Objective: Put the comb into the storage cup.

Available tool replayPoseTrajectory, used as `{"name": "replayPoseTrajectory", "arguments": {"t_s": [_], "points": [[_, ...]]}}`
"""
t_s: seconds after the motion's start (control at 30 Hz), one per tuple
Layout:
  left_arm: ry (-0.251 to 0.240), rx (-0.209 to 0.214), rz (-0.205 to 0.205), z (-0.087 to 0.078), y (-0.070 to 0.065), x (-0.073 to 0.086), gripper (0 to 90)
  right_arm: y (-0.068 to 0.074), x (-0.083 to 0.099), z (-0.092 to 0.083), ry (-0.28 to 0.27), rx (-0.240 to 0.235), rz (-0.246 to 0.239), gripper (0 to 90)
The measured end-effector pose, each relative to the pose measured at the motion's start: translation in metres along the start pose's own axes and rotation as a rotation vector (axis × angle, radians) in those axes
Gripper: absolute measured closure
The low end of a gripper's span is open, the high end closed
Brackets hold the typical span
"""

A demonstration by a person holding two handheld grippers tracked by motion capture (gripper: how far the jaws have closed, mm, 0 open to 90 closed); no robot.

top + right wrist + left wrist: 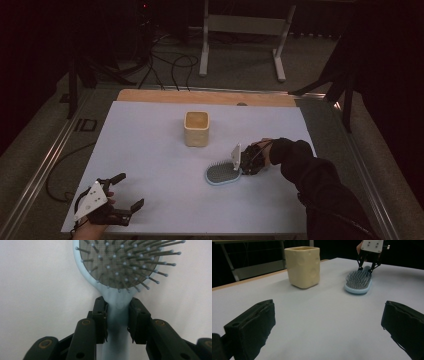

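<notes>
A light-blue hairbrush [221, 173] with grey bristles lies bristles-up on the white table sheet [150, 150], right of centre. My right gripper [245, 162] is shut on the hairbrush's handle [117, 315], one jaw pressed against each side just below the bristle pad [122, 262]. A cream square cup [196, 128] stands upright beyond the brush; the left gripper view shows the cup [302, 266] to the left of the hairbrush [359, 281]. My left gripper [122, 192] rests open near the front left corner with nothing between its jaws.
The sheet ends at a wooden strip [200, 96] at the far edge. Cables [170, 65] and a white stand's legs [240, 45] are on the floor beyond the table. A dark sleeve [325, 190] covers the front right corner.
</notes>
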State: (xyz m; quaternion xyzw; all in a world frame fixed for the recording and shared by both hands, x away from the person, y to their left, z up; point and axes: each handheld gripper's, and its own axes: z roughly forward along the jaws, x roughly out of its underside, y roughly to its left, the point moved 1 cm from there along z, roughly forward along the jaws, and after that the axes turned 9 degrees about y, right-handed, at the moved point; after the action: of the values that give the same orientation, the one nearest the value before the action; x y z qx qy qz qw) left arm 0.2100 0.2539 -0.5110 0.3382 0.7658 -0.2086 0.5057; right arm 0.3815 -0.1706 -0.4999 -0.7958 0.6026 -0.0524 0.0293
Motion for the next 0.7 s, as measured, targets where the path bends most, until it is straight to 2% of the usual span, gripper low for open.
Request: {"name": "replayPoseTrajectory", "arguments": {"t_s": [0.1,0.17,0.2,0.23,0.3,0.37,0.47,0.5,0.53,0.6,0.63,0.67,0.7], "points": [[0.000,0.000,-0.002,0.000,0.001,0.000,0.0,-0.001,0.002,0.001,-0.019,0.004,-0.008,70.2],[0.002,-0.001,-0.002,0.001,0.001,0.000,0.0,0.000,0.005,0.000,-0.047,0.005,0.016,70.3],[0.004,-0.001,-0.001,0.001,0.001,0.001,0.0,0.000,0.006,0.000,-0.064,0.005,0.013,70.4],[0.004,-0.001,-0.002,0.001,0.001,0.000,0.0,0.002,0.006,-0.001,-0.067,-0.001,0.038,70.4],[0.004,-0.001,-0.002,0.001,0.001,0.000,0.0,0.001,0.006,0.000,-0.099,-0.004,0.038,70.3],[0.003,-0.001,-0.004,0.001,0.001,0.001,0.0,0.001,0.006,-0.001,-0.107,0.000,0.037,70.4],[0.000,-0.002,-0.006,0.000,0.002,0.001,0.0,0.000,0.005,-0.006,-0.166,-0.007,0.054,70.4],[0.000,-0.002,-0.005,0.000,0.002,0.001,0.0,0.000,0.005,-0.008,-0.175,0.008,0.052,70.4],[-0.001,-0.002,-0.006,0.000,0.001,0.001,0.0,-0.001,0.005,-0.010,-0.190,-0.003,0.062,70.4],[0.000,-0.002,-0.005,0.000,0.001,0.000,0.0,-0.001,0.004,-0.013,-0.202,0.021,0.070,70.4],[-0.001,-0.002,-0.006,0.000,0.001,0.000,0.0,-0.002,0.004,-0.015,-0.205,0.005,0.074,70.4],[-0.001,-0.002,-0.006,0.000,0.001,0.000,0.0,-0.002,0.004,-0.016,-0.208,0.024,0.068,70.4],[-0.001,-0.002,-0.006,0.000,0.001,0.000,0.0,-0.002,0.004,-0.017,-0.209,0.012,0.074,70.4]]}}
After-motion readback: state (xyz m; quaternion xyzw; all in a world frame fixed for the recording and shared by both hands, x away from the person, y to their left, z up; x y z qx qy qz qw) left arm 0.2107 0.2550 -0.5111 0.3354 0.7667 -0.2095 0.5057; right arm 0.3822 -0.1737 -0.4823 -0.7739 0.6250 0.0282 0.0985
